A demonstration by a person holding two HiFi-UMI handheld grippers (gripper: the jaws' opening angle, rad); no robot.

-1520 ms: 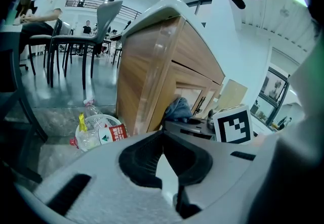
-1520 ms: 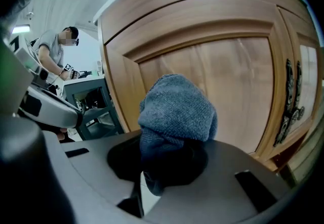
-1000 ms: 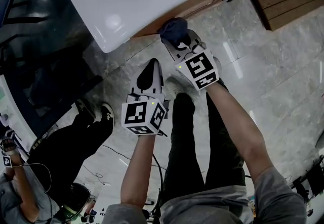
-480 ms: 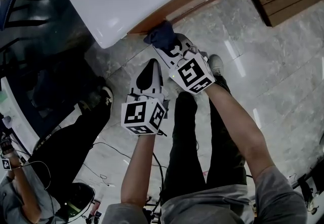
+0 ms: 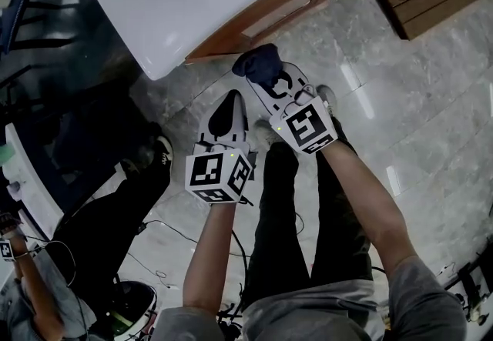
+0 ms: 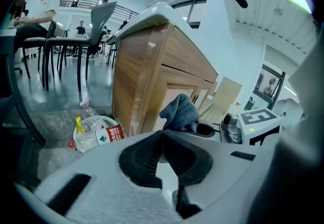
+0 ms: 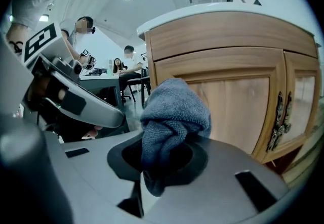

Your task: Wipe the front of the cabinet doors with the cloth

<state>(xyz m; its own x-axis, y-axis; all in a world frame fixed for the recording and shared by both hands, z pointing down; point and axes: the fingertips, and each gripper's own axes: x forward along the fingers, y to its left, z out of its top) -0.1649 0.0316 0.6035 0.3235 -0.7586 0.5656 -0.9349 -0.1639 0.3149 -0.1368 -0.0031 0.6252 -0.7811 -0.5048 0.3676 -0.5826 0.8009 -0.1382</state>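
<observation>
Right gripper (image 7: 161, 170) pinches the cloth (image 7: 173, 109) by a bunched fold — soft, light, likely floppy — near the cabinet door (image 7: 238, 104); left gripper (image 6: 162, 137) pressed together, empty.

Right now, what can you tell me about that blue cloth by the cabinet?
The cloth is a grey-blue, terry-like fabric, bunched into a soft wad. Its lower end is pinched between the shut jaws of the right gripper, and the rounded bulk sticks out past them. It is held close in front of the wooden cabinet door; whether it touches cannot be told.
</observation>
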